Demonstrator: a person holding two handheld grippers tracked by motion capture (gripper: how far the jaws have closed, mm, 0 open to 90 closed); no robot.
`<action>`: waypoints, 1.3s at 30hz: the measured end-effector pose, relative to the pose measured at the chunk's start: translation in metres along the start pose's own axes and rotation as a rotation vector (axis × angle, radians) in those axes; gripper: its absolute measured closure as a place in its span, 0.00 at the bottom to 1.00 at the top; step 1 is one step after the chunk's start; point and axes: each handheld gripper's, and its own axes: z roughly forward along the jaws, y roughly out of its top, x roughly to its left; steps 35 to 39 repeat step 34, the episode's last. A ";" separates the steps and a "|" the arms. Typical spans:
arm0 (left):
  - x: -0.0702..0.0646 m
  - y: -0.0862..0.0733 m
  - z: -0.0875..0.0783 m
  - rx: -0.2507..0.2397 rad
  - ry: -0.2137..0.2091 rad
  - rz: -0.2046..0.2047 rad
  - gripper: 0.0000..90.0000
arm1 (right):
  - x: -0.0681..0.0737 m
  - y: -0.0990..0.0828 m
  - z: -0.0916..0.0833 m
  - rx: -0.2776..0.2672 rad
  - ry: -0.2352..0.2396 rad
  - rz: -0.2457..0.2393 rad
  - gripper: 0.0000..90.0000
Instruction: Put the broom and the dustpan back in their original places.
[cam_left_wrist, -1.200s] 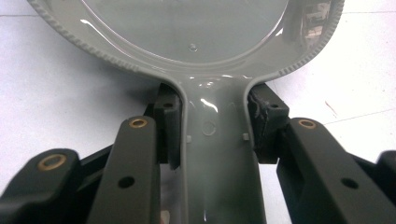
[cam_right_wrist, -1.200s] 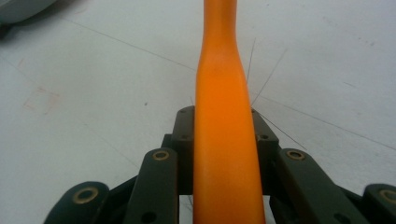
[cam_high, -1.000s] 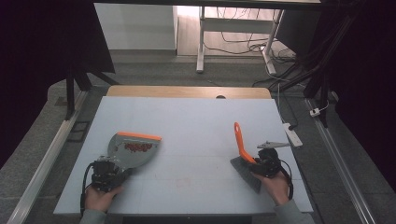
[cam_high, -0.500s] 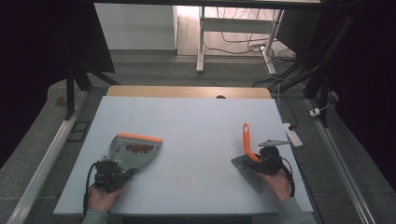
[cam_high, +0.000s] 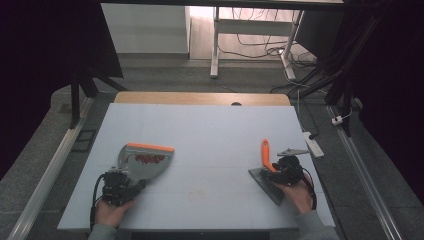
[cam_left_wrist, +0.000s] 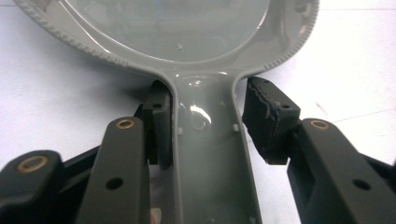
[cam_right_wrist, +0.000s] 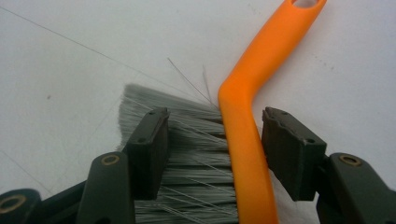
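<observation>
From above, you are resting your left gripper (cam_high: 120, 186) at the handle of the grey dustpan (cam_high: 145, 160), which holds red bits, near the table's (cam_high: 210, 130) left front. Your right gripper (cam_high: 280, 175) is sitting over the orange-handled brush (cam_high: 266, 159) at the right front.

In the left gripper view, the jaws have just been opening: one pad is touching the dustpan handle (cam_left_wrist: 210, 154), the other standing clear.

In the right gripper view, the jaws have just been spreading apart, with the brush (cam_right_wrist: 243, 140) lying loose between them.
</observation>
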 end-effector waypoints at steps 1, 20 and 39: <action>0.000 0.000 0.000 0.000 -0.001 -0.002 0.60 | 0.000 0.000 0.000 0.000 0.000 -0.001 0.47; -0.004 0.000 -0.031 -0.146 -0.128 0.262 0.36 | 0.019 -0.004 -0.024 -0.099 0.099 -0.184 0.50; -0.012 0.007 -0.021 -0.106 -0.214 0.364 0.37 | 0.032 -0.012 -0.027 -0.146 0.176 -0.292 0.51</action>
